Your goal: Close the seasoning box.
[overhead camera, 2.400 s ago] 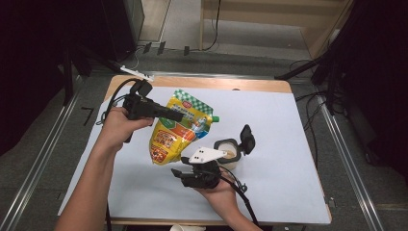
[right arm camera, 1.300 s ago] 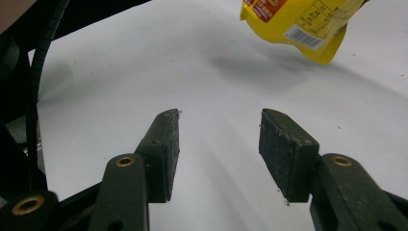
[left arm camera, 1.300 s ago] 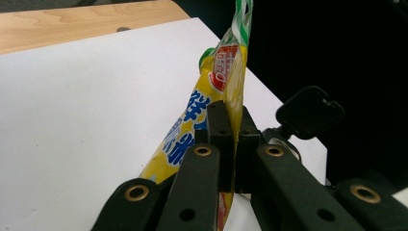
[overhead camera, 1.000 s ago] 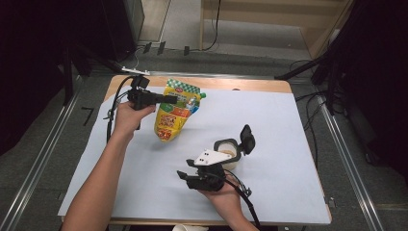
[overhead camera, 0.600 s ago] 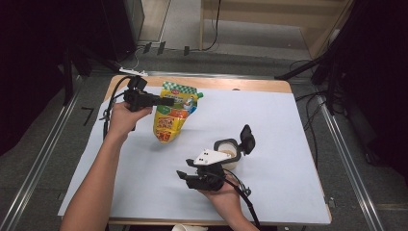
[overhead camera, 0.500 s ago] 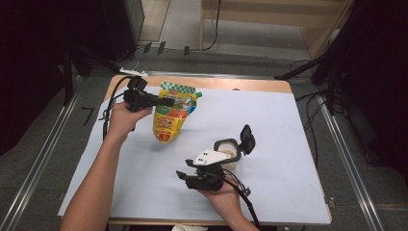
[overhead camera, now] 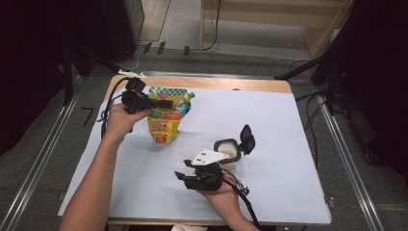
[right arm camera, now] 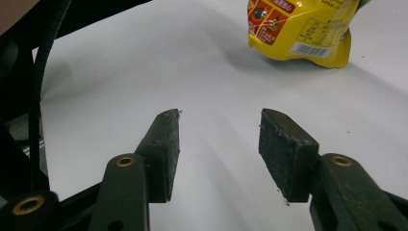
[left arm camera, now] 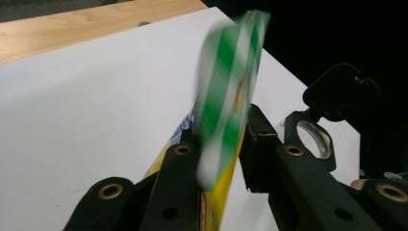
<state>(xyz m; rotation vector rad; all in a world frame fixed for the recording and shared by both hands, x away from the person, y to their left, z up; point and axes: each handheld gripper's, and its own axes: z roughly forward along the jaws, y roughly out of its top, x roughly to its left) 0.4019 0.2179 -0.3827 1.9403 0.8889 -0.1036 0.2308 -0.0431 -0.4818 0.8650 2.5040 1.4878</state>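
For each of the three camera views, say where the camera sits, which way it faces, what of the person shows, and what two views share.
High view: above the table's near edge, looking forward and down; both forearms, left hand-held gripper, right hand-held gripper.
Left gripper view: rides the left gripper, facing the pouch between its jaws, which have just been opening.
Right gripper view: rides the right gripper, jaws apart, nothing between them, over the white sheet.
Shared: pouch, and in high and left views the open-lidded container.

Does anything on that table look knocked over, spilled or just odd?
Nothing is spilled. The yellow pouch stands propped near the table's far edge, its green-striped top between the left gripper jaws, which have just been opening. The small container sits upright with its black lid flipped open.
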